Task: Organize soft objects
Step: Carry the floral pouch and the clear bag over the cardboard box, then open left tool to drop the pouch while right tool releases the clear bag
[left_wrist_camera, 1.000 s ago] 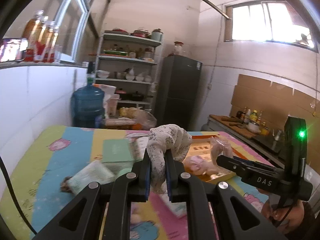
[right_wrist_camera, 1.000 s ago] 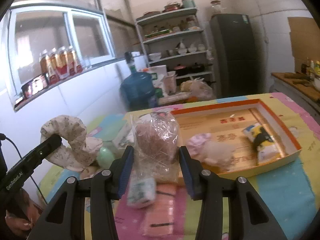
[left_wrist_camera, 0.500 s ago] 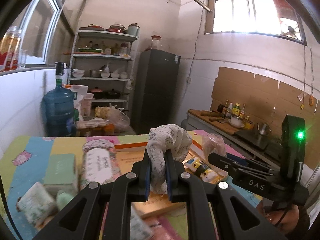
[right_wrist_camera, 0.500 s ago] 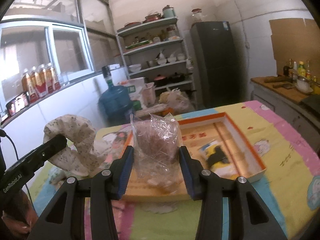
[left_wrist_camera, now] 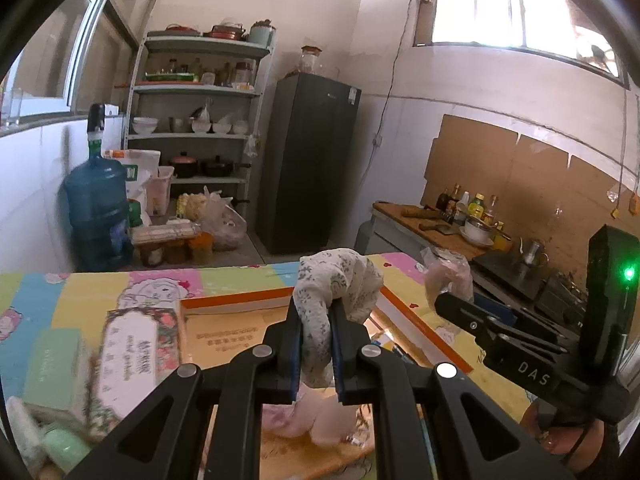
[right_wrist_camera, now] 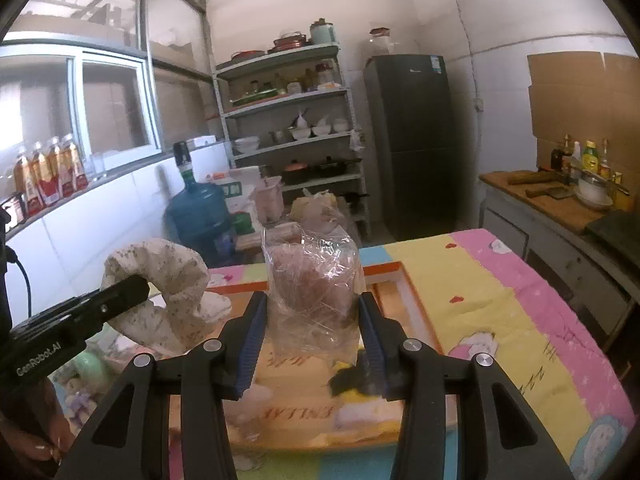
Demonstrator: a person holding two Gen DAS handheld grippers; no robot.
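Note:
My left gripper is shut on a floral cloth and holds it above the orange-rimmed box. The cloth also shows in the right wrist view at the left. My right gripper is shut on a clear plastic bag with a pinkish soft thing inside, held over the same box. That bag shows in the left wrist view at the right. A pale pink soft item lies in the box below my left gripper.
Tissue packs and a green packet lie on the colourful table cover left of the box. A dark packet lies in the box. A water jug, shelves and a fridge stand behind.
Both grippers have moved right and forward over the box with their loads. The tissue packs have slid to the left of the left wrist view.

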